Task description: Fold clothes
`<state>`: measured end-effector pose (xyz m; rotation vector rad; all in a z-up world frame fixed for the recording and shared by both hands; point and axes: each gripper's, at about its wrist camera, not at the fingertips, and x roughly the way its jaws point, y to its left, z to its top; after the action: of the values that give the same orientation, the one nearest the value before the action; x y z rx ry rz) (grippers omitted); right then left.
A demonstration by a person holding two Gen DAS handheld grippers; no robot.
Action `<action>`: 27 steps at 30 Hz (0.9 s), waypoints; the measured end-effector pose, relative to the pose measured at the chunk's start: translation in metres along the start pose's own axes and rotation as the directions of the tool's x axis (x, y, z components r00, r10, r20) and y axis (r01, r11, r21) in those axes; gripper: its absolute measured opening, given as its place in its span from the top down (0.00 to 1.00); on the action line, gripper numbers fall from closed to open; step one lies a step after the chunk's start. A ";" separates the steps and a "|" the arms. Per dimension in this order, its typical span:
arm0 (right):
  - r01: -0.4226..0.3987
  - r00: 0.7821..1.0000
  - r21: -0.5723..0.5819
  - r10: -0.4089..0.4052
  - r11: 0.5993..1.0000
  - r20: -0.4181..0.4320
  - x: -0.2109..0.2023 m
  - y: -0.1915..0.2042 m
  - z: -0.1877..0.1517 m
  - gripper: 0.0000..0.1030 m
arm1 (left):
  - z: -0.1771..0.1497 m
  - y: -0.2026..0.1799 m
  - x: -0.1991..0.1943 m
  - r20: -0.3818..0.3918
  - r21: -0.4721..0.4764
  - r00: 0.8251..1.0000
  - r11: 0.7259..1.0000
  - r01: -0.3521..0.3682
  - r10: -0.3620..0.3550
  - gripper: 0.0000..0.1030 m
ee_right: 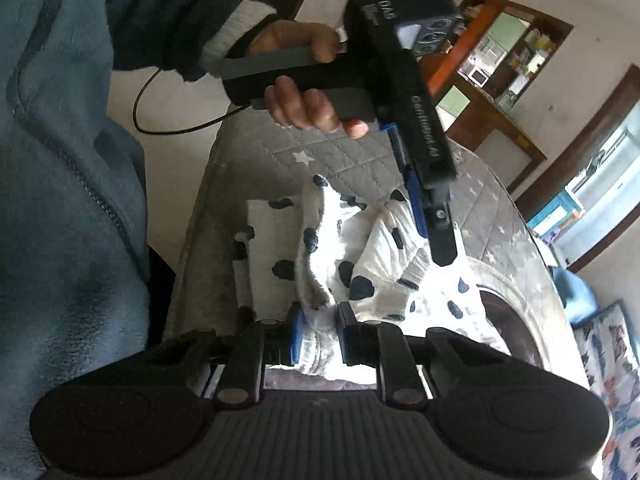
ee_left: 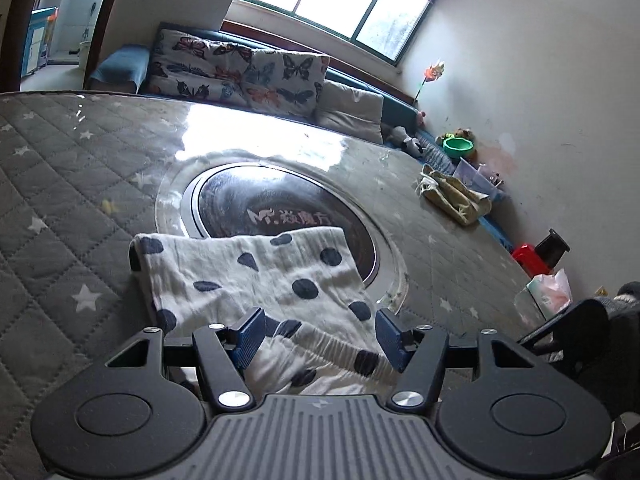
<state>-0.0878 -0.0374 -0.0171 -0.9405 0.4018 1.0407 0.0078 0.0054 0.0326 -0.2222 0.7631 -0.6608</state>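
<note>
White cloth with navy dots [ee_left: 256, 280] lies bunched on the quilted counter [ee_left: 60, 184], at the 6 o'clock rim of its dark round inset [ee_left: 288, 216]. Left hand-held gripper [ee_left: 320, 338] hovers wide open over the elastic edge (gripping nothing). Right hand-held gripper [ee_right: 318, 338] is closed on a raised fold [ee_right: 316, 332]; the left hand [ee_right: 308, 108] grips its handle above.

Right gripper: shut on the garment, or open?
Shut on the spotted garment: in the right wrist view, the right gripper has a bunched fold of white cloth pinched between its blue pads.
</note>
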 end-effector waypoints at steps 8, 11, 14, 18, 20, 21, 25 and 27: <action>-0.060 0.998 0.140 0.064 0.988 -0.022 -0.008 -0.020 0.000 0.73 | -0.012 0.000 -0.007 -0.006 0.030 1.000 0.999 0.015 -0.015 0.57; -0.057 0.998 0.206 0.057 0.977 0.003 -0.008 -0.031 0.002 0.71 | -0.018 -0.003 -0.019 0.013 0.041 1.000 0.999 0.009 -0.010 0.55; -0.060 0.998 0.216 0.058 0.974 0.016 -0.002 -0.029 0.004 0.66 | -0.026 -0.009 -0.039 0.041 0.066 0.999 0.998 0.013 -0.016 0.55; -0.073 0.997 0.241 0.073 0.968 0.010 0.009 -0.026 0.006 0.68 | -0.044 -0.020 -0.066 0.049 0.116 0.999 0.993 0.002 -0.008 0.55; -0.087 0.996 0.256 0.087 0.963 0.010 0.011 -0.025 0.006 0.68 | -0.054 -0.025 -0.076 0.045 0.141 0.999 0.990 -0.013 0.007 0.54; -0.084 0.996 0.260 0.084 0.962 0.011 0.012 -0.026 0.006 0.68 | -0.059 -0.027 -0.079 0.039 0.151 0.999 0.988 -0.021 0.015 0.55; -0.076 0.997 0.294 0.078 0.953 0.006 0.014 -0.027 0.006 0.71 | -0.071 -0.031 -0.072 0.000 0.179 0.999 0.983 -0.043 0.043 0.55; -0.071 0.997 0.305 0.076 0.950 -0.003 0.016 -0.027 0.005 0.76 | -0.075 -0.033 -0.065 -0.016 0.199 0.998 0.979 -0.050 0.054 0.56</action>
<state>-0.0569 -0.0291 -0.0126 -0.6609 0.5956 1.0050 -0.0953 0.0236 0.0297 -0.0123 0.7161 -0.6858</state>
